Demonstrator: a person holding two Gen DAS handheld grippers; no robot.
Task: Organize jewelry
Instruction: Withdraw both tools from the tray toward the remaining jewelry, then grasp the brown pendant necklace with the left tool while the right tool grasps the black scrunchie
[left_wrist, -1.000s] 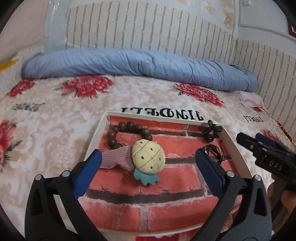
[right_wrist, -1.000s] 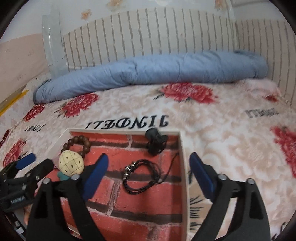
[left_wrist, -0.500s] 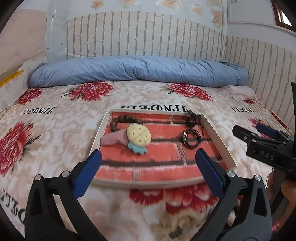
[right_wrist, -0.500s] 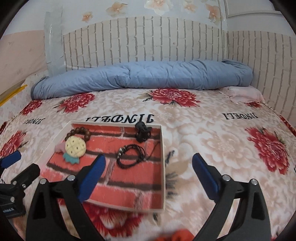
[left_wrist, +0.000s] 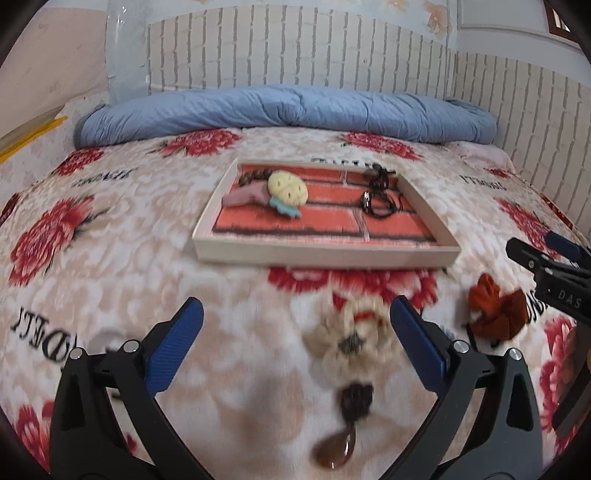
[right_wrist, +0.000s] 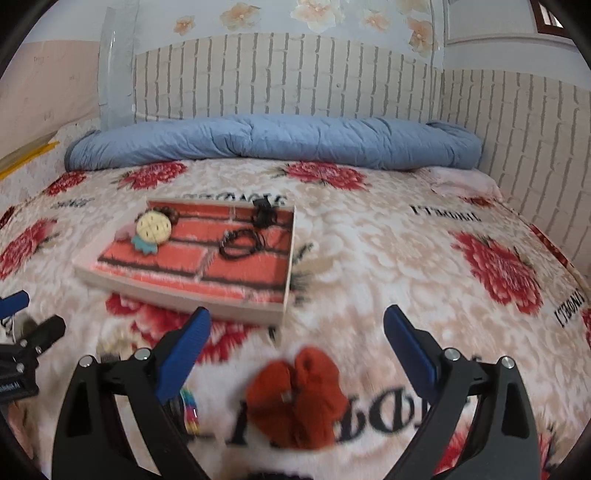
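Left tool (left_wrist: 295, 339): jaws wide apart, nothing held, hovering above the floral bedspread (left_wrist: 122, 280). Between its blue pads and slightly right of centre: a cream crocheted flower piece (left_wrist: 351, 334), blurred, lying flat on the bedspread, with a dark brown tuft (left_wrist: 355, 400) and a glossy brown teardrop pendant (left_wrist: 334, 452) trailing toward the camera. No contact visible between pads and flower.

Right tool (right_wrist: 295, 334): jaws likewise wide apart, nothing held. Directly below and between its pads: a rust-red fabric scrunchie (right_wrist: 299, 398), bunched into two lobes, resting on the bedspread, apart from both pads. Same scrunchie (left_wrist: 496, 312) visible in the left wrist view, just right of the left tool and beside the right tool's black body (left_wrist: 554, 284). Near the right tool's left pad: a small multicoloured striped item (right_wrist: 190, 410), too blurred to identify.

Beyond both tools, well apart: shallow pale-rimmed tray (left_wrist: 325, 254) with red brick-pattern floor. Left part of tray: cream pineapple-shaped charm (left_wrist: 287, 189) with teal leaves, overlapping a pink fabric piece (left_wrist: 243, 195) and a brown bead bracelet (left_wrist: 251, 177). Right part of tray: coiled black cord bracelet (left_wrist: 380, 203) and, at the far rim, a second black item (left_wrist: 380, 177), form unclear.

Against the far brick-pattern wall: rolled blue quilt (left_wrist: 288, 110).
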